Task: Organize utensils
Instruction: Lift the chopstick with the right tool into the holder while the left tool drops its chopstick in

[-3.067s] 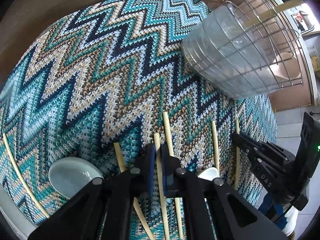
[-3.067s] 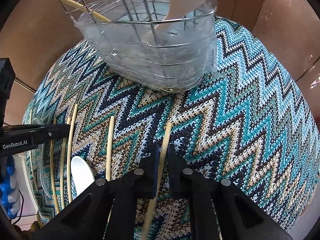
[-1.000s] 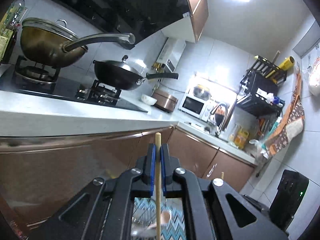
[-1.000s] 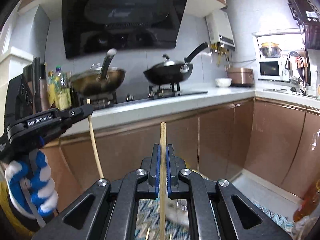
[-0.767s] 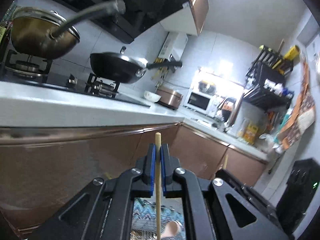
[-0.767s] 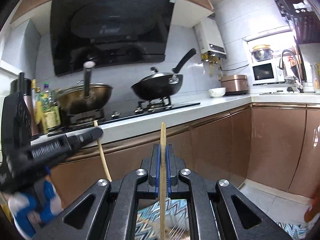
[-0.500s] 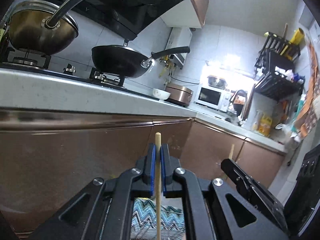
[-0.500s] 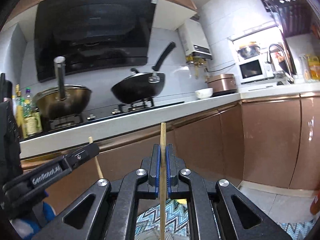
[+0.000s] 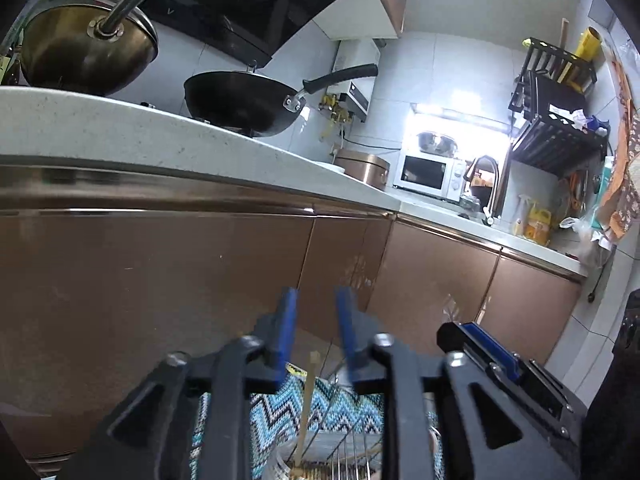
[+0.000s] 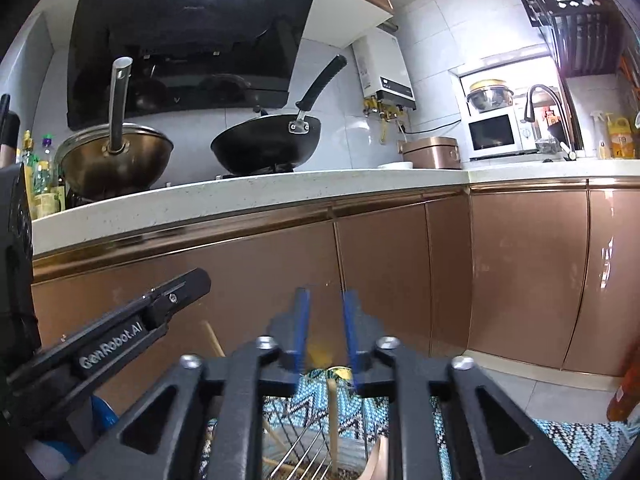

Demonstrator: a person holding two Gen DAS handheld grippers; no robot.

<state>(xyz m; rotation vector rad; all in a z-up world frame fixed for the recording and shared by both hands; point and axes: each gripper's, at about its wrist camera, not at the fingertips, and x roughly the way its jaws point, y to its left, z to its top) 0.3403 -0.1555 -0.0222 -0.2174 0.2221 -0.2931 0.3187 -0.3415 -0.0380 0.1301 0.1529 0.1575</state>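
Both tongs are opening, and each has one chopstick below the gap between its blue pads with neither pad touching it. In the left wrist view the left tongs (image 9: pixel 314 332) stand spread, and one pale chopstick (image 9: pixel 306 404) stands nearly upright beneath them, its lower end down in the wire utensil basket (image 9: pixel 344 460) that sits on the zigzag-patterned cloth (image 9: pixel 276 408) of the table. In the right wrist view the right tongs (image 10: pixel 324 328) are likewise spread, and a second chopstick (image 10: pixel 333 420) stands upright under them inside the same basket (image 10: pixel 304 456); a pale spoon (image 10: pixel 378 462) shows at the bottom edge, leaning in the basket as well. To the left in that view the left tongs reach in from the side, and a further chopstick end (image 10: pixel 212 338) shows just below them. Behind, two pans sit on the stove: one brass-coloured lidded pot (image 10: pixel 114 160) and one black wok (image 10: pixel 266 148). One microwave (image 10: pixel 494 132) stands farther along the counter, above copper-coloured cabinet doors (image 10: pixel 384 264).
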